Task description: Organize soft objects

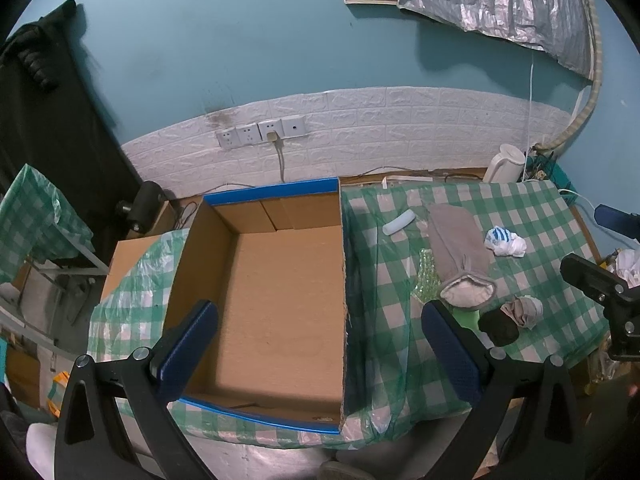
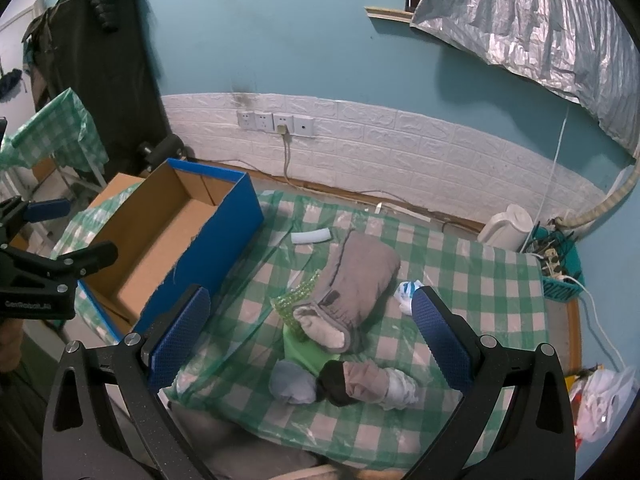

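A: Item — grey fleece-lined fabric roll (image 2: pixel 354 288), on the green-checked tablecloth (image 2: pixel 460 264), beside the empty blue-sided cardboard box (image 2: pixel 160 236)?

B: Light, floppy; pinch mid-roll. Left gripper (image 1: pixel 320 356), right gripper (image 2: pixel 312 340) — both spread wide, empty.

Black left gripper (image 1: pixel 316 344) and right gripper (image 2: pixel 310 334), blue textured pads, silver screws

Left gripper (image 1: pixel 320 344) fingers (image 1: pixel 188 348) spread above cardboard box (image 1: pixel 280 304), socks (image 1: pixel 506 320) beside
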A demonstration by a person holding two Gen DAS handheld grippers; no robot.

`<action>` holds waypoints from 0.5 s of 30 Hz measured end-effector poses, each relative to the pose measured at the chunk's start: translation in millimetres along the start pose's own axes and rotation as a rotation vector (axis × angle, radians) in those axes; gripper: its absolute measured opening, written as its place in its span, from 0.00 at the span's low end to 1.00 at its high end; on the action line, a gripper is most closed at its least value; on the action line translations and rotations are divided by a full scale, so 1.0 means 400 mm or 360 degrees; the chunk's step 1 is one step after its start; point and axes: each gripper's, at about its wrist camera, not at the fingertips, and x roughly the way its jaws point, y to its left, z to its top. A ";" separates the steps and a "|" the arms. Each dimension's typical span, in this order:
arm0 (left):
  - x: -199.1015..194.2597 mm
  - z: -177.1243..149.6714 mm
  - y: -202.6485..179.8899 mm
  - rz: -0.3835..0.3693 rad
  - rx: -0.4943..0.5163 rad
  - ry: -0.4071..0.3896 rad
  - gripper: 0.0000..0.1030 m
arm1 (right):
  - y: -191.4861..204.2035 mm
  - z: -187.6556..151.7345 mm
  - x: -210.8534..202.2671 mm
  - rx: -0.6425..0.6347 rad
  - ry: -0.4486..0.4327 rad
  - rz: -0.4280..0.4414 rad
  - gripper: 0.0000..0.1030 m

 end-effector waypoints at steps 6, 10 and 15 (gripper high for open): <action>0.002 -0.005 -0.004 -0.0002 0.0003 0.0008 0.99 | -0.006 -0.003 -0.002 0.0005 0.0004 -0.0002 0.98; 0.003 -0.013 -0.006 -0.0005 -0.0001 0.0012 0.99 | -0.007 -0.002 -0.002 0.0003 0.0003 0.0000 0.98; 0.006 -0.015 -0.007 -0.0005 0.0003 0.0014 0.99 | -0.008 -0.003 0.000 0.0003 0.0005 0.0002 0.98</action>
